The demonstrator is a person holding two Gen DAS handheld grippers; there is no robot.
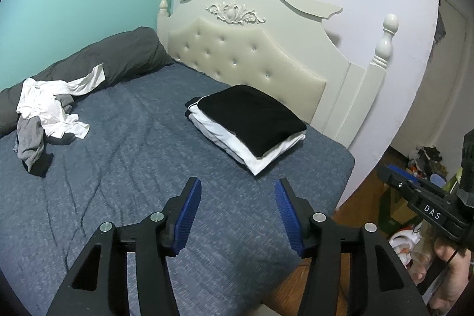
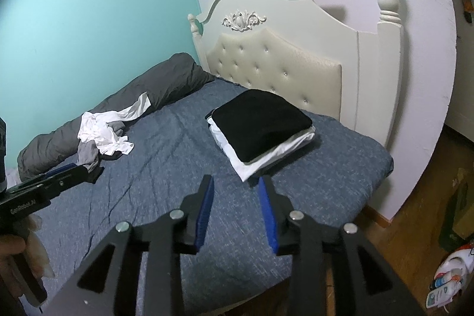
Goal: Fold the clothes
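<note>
Bed (image 1: 124, 138): blue cover. Folded stack (image 1: 248, 120), black over white, lies near the headboard-end right corner. Unfolded white and grey clothes (image 1: 47, 111) heaped at the far left edge. Left gripper (image 1: 238, 191) and right gripper (image 2: 236, 185): jaws apart, holding nothing.

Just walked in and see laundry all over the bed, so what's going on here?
A person is folding clothes on the bed with a handheld gripper in each hand. A folded stack of black and white clothes sits near the headboard. A loose pile of white and grey clothes is not yet folded, lying by the dark grey duvet. The left gripper and the right gripper are both open and empty above the blue cover.
</note>
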